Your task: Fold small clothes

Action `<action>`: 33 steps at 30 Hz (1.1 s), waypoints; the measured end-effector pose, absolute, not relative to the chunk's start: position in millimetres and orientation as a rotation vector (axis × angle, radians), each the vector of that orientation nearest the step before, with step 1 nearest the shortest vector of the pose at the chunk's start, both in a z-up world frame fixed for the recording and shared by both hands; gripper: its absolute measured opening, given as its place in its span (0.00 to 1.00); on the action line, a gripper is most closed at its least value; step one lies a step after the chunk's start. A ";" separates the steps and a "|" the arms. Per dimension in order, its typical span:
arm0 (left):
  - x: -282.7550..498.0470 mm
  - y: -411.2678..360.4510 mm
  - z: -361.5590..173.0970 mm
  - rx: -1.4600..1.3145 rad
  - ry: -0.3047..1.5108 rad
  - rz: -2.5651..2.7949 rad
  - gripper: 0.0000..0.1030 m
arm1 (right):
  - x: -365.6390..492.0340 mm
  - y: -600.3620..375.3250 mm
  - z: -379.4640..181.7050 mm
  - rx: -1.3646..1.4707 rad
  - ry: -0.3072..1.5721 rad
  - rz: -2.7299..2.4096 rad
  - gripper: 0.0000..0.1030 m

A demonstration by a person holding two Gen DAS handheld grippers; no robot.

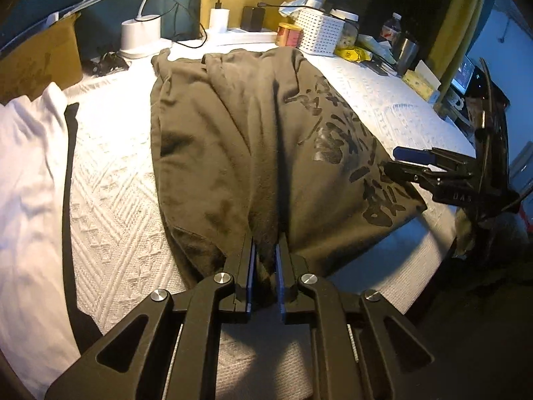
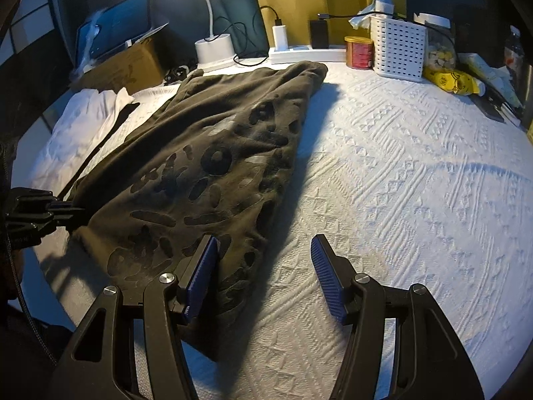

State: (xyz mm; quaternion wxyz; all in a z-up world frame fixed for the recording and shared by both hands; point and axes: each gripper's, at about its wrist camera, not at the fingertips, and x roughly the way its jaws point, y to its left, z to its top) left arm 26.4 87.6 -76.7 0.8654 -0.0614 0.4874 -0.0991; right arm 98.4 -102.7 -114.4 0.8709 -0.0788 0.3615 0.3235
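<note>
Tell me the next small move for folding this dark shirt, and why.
Probably close the right gripper on the shirt's near edge. Its jaws stand open over that edge, while the left gripper already pinches the hem; both corners need holding before lifting.

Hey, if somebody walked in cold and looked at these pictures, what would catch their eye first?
First the dark olive garment with black lettering, spread down the middle of the white textured cloth. Next the left tongs, pinched on its near edge, and the right tongs, spread open over its printed corner. Behind, a lit white desk lamp stands at the back.
</note>
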 end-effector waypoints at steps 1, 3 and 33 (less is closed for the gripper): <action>26.9 87.7 -74.9 -0.128 1.019 -0.204 0.15 | 98.5 -102.0 -114.2 -0.165 0.756 0.680 0.60; 27.8 87.5 -68.5 -0.113 1.007 -0.177 0.37 | 99.3 -101.1 -113.0 -0.164 0.754 0.684 0.60; 173.6 108.7 -63.7 -0.081 0.914 -0.137 0.64 | 191.7 -81.0 -86.7 -0.158 0.751 0.691 0.60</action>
